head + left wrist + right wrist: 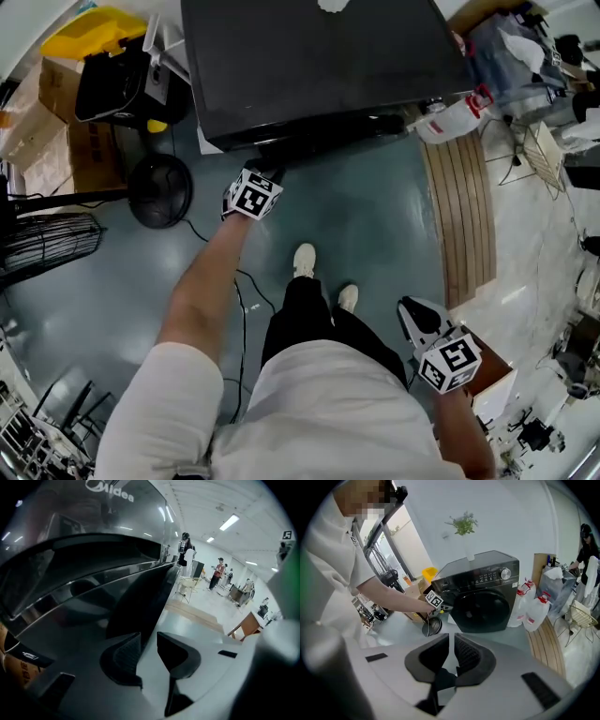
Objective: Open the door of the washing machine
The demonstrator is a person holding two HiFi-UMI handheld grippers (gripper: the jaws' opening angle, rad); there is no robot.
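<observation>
Gripping is the step you're on, I'd say. Your left gripper (265, 176) is out at the left edge of the door (483, 609), on the front of the washing machine (319, 56) that stands straight ahead of your feet.

Agreed. Your jaws there are drawn in narrow, with the door's dark rim running in between their tips. It looks pinched to me, though you can't judge from here how firmly.

Your right gripper (412, 314) hangs down by your hip, well apart from the machine. Its jaws are nearly together with nothing in them, so it has no part in this.

As for the door, it looks shut or barely cracked; neither of us can tell which.

So the opening itself is all left to do. Next you'd want to pull back toward yourself and let the gripper follow a curve, since the hinge is likely on the far side from your hold.

Hold the pinch square as it swings, or the rim may slip out. And mind the white jugs (529, 611) just beside the machine's right corner, because the door may swing their way.

Your shoes (305, 260) stand close in front too, so give it room.
</observation>
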